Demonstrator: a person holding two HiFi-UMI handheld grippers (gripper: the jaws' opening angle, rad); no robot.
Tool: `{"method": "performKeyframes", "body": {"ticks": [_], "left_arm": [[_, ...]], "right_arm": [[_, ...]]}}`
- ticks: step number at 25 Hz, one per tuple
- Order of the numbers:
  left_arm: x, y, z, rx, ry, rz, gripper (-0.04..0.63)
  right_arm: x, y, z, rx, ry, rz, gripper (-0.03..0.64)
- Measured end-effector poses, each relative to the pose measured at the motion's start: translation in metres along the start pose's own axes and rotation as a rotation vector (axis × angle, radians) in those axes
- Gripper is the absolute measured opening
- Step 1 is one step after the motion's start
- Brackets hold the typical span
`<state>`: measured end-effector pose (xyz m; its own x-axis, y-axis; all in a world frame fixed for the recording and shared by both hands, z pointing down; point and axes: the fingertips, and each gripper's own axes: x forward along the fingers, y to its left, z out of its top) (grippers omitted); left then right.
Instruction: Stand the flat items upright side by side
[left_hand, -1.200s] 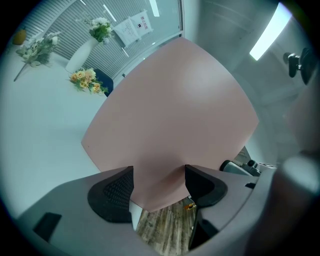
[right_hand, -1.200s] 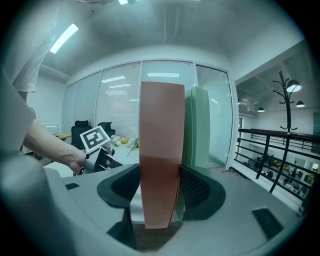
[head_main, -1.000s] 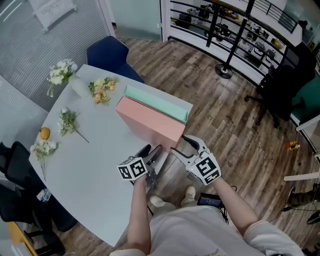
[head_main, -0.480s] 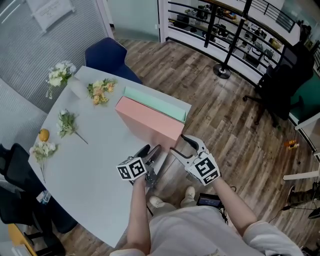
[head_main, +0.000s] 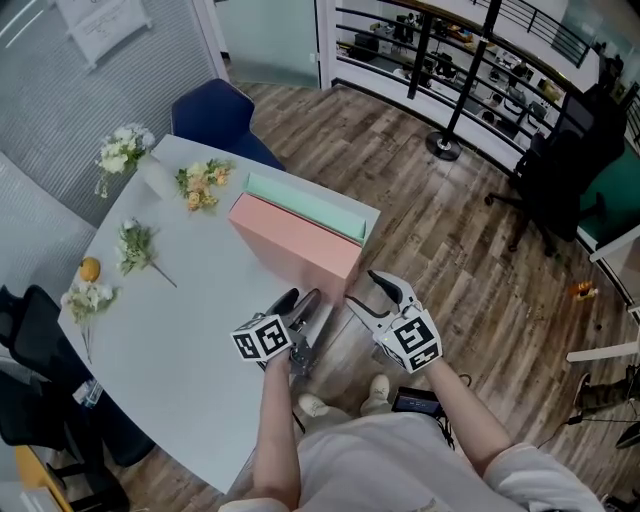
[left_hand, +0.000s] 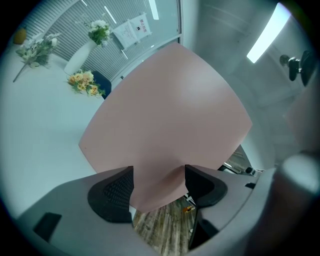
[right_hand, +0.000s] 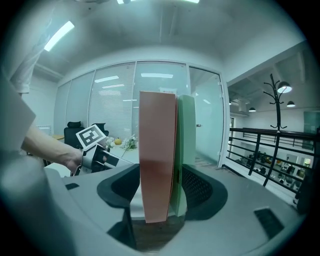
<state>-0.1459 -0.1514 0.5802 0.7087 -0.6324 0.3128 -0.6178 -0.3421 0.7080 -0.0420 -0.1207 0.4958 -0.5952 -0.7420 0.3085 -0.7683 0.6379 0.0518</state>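
Observation:
A pink flat box (head_main: 295, 243) stands on its long edge near the table's right rim, with a mint green flat box (head_main: 305, 203) upright right behind it, face to face. Seen edge-on in the right gripper view, the pink box (right_hand: 157, 165) and green box (right_hand: 186, 150) both sit between the pads of my right gripper (right_hand: 160, 192), which is shut on the pair at their near end (head_main: 372, 293). My left gripper (head_main: 298, 303) points at the pink box's broad face (left_hand: 170, 110). Its jaws stand apart, and the box's lower corner shows through the gap (left_hand: 159, 187).
The pale table (head_main: 190, 330) carries flower sprigs (head_main: 205, 182), (head_main: 135, 245), (head_main: 85, 297), a white vase (head_main: 158, 172) and a small orange (head_main: 90, 267) on its left half. A blue chair (head_main: 215, 110) stands behind it, and wood floor lies beyond the right rim.

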Motion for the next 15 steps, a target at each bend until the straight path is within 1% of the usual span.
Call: {"method": "performKeyframes", "body": {"ticks": [3,5,8,10,11,12,13,14,15], "left_arm": [[-0.005,-0.009,0.004,0.02,-0.023,-0.006,0.328],[-0.01,-0.017,0.007,0.049,-0.035,-0.009,0.328],[-0.02,-0.035,0.012,0.106,-0.052,-0.016,0.328],[-0.029,-0.047,0.018,0.159,-0.074,-0.014,0.317],[-0.035,-0.054,0.022,0.188,-0.092,-0.011,0.293],[-0.041,-0.061,0.026,0.218,-0.115,-0.008,0.241],[-0.047,-0.068,0.032,0.248,-0.142,-0.004,0.164],[-0.053,-0.075,0.037,0.278,-0.166,0.001,0.116],[-0.059,-0.082,0.041,0.307,-0.187,0.008,0.093]], "right_arm": [[-0.009,-0.004,0.004,0.07,-0.029,-0.021,0.264],[-0.016,-0.006,0.009,0.124,-0.055,-0.026,0.247],[-0.029,-0.008,0.019,0.209,-0.102,-0.034,0.178],[-0.036,-0.008,0.023,0.25,-0.128,-0.041,0.122],[-0.039,-0.007,0.025,0.264,-0.137,-0.043,0.09],[-0.041,-0.006,0.027,0.274,-0.145,-0.043,0.067],[-0.043,-0.005,0.029,0.282,-0.15,-0.04,0.054],[-0.045,-0.004,0.031,0.287,-0.155,-0.036,0.04],[-0.047,-0.002,0.032,0.291,-0.16,-0.032,0.032]]}}
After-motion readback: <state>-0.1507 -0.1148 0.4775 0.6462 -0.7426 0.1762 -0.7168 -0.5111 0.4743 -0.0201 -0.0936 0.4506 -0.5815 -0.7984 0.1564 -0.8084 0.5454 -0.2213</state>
